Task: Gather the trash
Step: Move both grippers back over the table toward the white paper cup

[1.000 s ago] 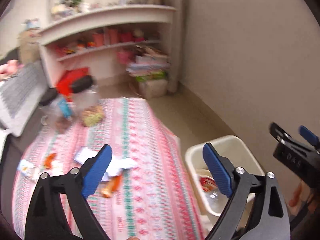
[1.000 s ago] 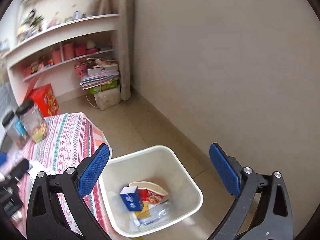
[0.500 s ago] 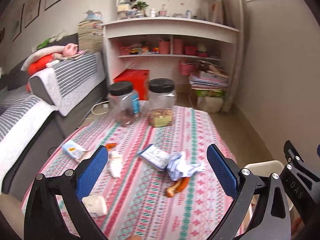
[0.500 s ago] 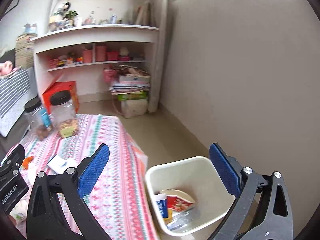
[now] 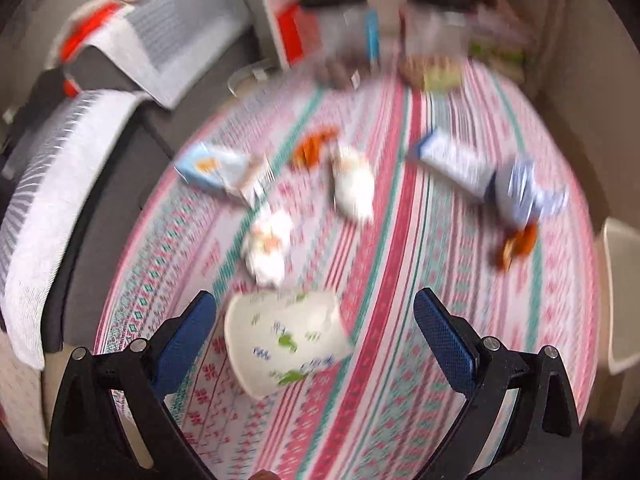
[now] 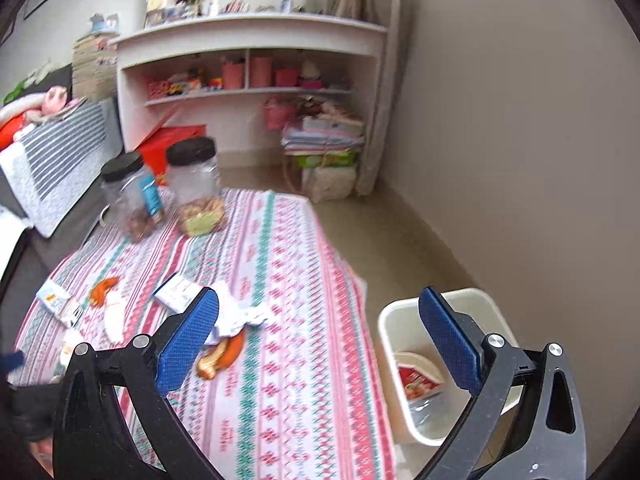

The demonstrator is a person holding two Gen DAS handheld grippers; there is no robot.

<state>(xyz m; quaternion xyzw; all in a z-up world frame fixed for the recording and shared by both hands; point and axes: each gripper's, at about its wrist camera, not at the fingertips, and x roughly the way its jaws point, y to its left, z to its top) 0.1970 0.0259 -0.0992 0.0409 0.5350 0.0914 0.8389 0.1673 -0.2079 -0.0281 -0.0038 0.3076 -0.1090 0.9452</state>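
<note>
Now both my grippers hover over the littered table [image 6: 288,320], jaws wide apart and holding nothing.

My left gripper [image 5: 316,336] tilts down over a tipped paper cup [image 5: 286,340], blurred; my right gripper [image 6: 320,332] sits level, showing two jars [image 6: 168,188] with snacks and the white bin [image 6: 400,364] on the floor holding a red cup and wrappers.

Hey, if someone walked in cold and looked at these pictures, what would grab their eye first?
Probably the pink striped tablecloth strewn with litter: a paper cup lying on its side between the fingers of the open left hand-held gripper, plus crumpled tissues and orange peel. Next, the white trash bin on the floor at the table's right, already holding rubbish, and two black-lidded jars at the far end.
</note>
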